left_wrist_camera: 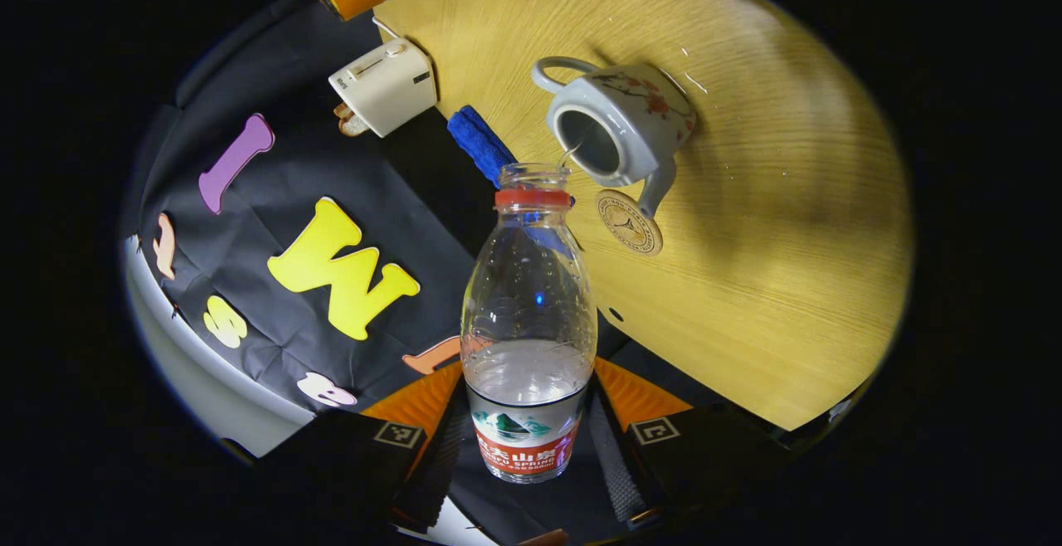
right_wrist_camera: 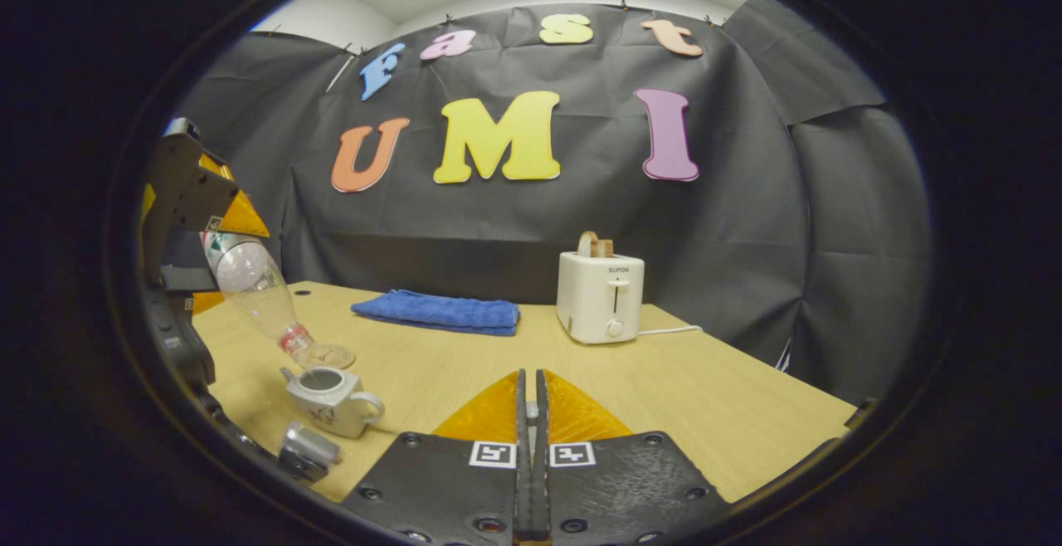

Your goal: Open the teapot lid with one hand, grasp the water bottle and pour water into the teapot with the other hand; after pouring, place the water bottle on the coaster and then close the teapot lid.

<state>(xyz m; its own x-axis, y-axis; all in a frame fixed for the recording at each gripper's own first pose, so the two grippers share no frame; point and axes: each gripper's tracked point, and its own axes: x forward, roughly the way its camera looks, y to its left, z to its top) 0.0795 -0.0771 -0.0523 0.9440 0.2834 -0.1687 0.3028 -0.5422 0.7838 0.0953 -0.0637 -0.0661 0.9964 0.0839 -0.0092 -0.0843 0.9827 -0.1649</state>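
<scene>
The left gripper point(left_wrist_camera: 528, 434) pinches the clear plastic water bottle point(left_wrist_camera: 528, 322), tipped so water streams into the lidless white ceramic teapot point(left_wrist_camera: 622, 123), while the right gripper point(right_wrist_camera: 531, 413) waits pressed together, empty.

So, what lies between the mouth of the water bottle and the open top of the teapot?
Only a thin stream of water, falling from the water bottle into the teapot; the left gripper view shows it.
</scene>
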